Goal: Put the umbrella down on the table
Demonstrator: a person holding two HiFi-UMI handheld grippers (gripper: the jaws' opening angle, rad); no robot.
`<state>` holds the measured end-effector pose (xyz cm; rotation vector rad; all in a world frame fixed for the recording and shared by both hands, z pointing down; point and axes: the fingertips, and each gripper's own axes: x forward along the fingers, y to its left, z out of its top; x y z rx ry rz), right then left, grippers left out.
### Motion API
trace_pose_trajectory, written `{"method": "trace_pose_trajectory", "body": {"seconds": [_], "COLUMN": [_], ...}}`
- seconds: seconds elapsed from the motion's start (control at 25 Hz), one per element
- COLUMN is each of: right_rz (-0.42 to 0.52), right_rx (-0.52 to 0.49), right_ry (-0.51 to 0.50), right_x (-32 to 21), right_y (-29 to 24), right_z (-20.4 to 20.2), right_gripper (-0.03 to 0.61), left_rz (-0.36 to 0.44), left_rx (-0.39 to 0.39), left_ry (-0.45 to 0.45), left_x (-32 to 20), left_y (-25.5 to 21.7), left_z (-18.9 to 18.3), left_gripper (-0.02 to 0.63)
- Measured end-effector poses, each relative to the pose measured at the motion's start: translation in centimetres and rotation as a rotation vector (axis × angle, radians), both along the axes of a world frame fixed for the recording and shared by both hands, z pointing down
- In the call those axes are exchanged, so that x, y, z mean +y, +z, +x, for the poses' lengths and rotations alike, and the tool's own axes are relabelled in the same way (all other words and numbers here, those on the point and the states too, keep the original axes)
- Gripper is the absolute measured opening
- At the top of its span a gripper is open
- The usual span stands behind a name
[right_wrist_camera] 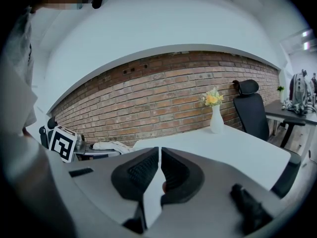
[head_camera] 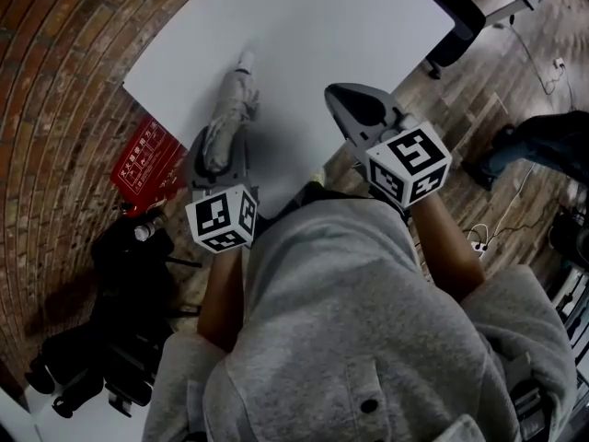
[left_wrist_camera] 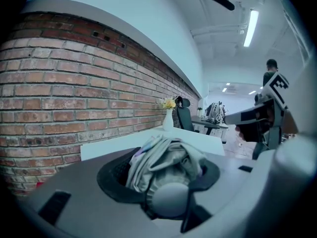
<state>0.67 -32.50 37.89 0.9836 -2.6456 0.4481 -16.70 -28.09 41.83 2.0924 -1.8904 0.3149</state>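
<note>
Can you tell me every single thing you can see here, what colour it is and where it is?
umbrella: 1, grey, folded, over the table's near part
table: 1, white, in front of the person
brick wall: 1, red-brown, behind the table
vase: 1, white with yellow flowers, on the table's far end
office chair: 1, black, by the table near the vase
sign: 1, red, left of the table
gear: one pile, black, on the floor at lower left
other person: 1, dark clothes, far right
left tool: 1, grey, shut on the umbrella
right tool: 1, grey, shut, empty
</note>
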Motion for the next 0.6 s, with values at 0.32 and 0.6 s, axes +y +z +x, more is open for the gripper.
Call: {"method": "trace_pose_trajectory", "body": {"seconds": [0.32,0.6], "right_rz": [-0.01,-0.017], "right_rx": [0.005,0.007], "right_ry": [0.003,0.005], "right_x": [-0.3,-0.2], "right_y": [0.4,0.8], "right_z": [0.6,1.2], "right_gripper": [0.032,0.032], "left_rz": [-0.024,-0.055], "left_rx": [-0.001,-0.001], "left_ry": [0.008,0.0], "left_x": [-0.3,0.1], "left_y": [1.3,2.6], "left_z": [0.7,0.9], "left_gripper": [0.229,0.229]}}
